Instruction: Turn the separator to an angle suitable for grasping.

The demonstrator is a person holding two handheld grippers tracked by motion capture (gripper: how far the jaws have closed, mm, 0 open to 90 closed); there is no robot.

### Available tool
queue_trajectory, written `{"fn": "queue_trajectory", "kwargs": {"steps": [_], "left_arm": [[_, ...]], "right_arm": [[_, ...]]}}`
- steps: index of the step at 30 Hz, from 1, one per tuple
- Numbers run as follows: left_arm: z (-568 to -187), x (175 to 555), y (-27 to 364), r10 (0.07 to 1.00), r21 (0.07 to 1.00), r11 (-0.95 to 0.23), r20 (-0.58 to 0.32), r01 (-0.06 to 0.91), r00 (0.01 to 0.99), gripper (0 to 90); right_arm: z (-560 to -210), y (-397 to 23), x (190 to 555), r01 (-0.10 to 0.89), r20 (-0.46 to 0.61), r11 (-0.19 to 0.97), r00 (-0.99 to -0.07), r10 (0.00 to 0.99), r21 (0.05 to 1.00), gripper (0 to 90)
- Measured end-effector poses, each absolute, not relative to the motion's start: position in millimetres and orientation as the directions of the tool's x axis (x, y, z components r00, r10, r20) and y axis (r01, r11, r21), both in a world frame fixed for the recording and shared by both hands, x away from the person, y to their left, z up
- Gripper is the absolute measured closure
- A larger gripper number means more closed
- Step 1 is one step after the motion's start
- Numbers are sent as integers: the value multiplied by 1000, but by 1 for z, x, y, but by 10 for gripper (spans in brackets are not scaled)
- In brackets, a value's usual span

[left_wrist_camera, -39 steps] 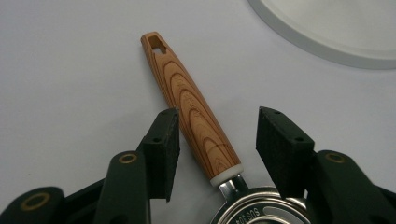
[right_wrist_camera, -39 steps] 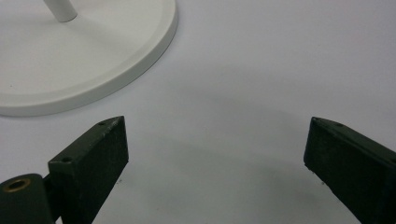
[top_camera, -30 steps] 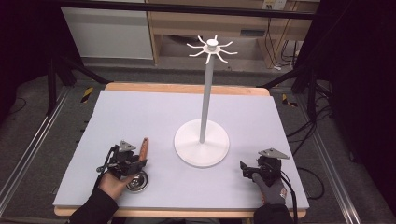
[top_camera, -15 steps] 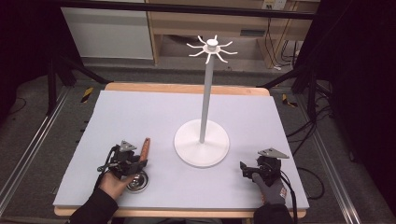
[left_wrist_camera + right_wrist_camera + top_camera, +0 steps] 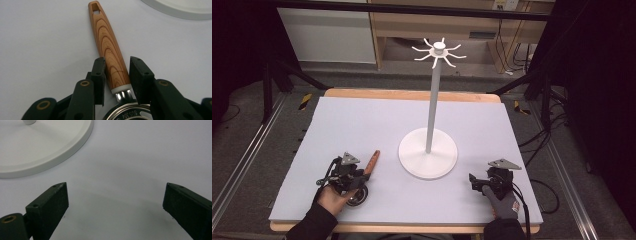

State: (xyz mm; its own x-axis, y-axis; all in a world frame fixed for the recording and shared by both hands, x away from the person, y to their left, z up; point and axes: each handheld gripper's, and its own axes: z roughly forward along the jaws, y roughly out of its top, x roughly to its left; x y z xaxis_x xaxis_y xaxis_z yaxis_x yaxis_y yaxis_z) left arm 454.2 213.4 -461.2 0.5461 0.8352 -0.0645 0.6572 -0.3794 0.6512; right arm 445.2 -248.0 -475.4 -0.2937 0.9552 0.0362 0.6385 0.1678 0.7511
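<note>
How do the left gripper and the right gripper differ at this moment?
The left gripper has just been closing; its fingers squeeze the wooden handle of a steel utensil. The right gripper stands wide open, with bare table between its fingers. The left lies farther from the white stand. Both sit low on the table.
</note>
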Motion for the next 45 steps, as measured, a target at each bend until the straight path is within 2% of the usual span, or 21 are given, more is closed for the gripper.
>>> {"fn": "queue_trajectory", "kwargs": {"steps": [5,7,9,23,31,38,45], "left_arm": [[-462,454,212,830,650,-383,-70,657,553,651],[-462,454,212,828,644,-383,-78,662,555,625],[-462,456,210,819,628,-404,-75,665,569,563],[-437,477,199,838,646,-405,-20,647,545,482],[-446,492,188,836,615,-436,5,658,549,499],[-462,495,186,837,567,-452,3,689,547,560],[-462,495,185,848,571,-433,-5,697,531,602]], "right_arm": [[-476,-248,446,638,30,173,-294,955,750,68],[-476,-248,445,638,32,174,-297,954,750,68],[-475,-248,445,638,33,169,-292,956,751,68],[-477,-251,446,646,43,155,-280,959,747,67],[-476,-252,446,651,46,153,-278,960,744,67],[-477,-251,446,654,51,155,-284,957,741,67],[-476,-252,446,656,52,153,-281,958,739,67]]}}
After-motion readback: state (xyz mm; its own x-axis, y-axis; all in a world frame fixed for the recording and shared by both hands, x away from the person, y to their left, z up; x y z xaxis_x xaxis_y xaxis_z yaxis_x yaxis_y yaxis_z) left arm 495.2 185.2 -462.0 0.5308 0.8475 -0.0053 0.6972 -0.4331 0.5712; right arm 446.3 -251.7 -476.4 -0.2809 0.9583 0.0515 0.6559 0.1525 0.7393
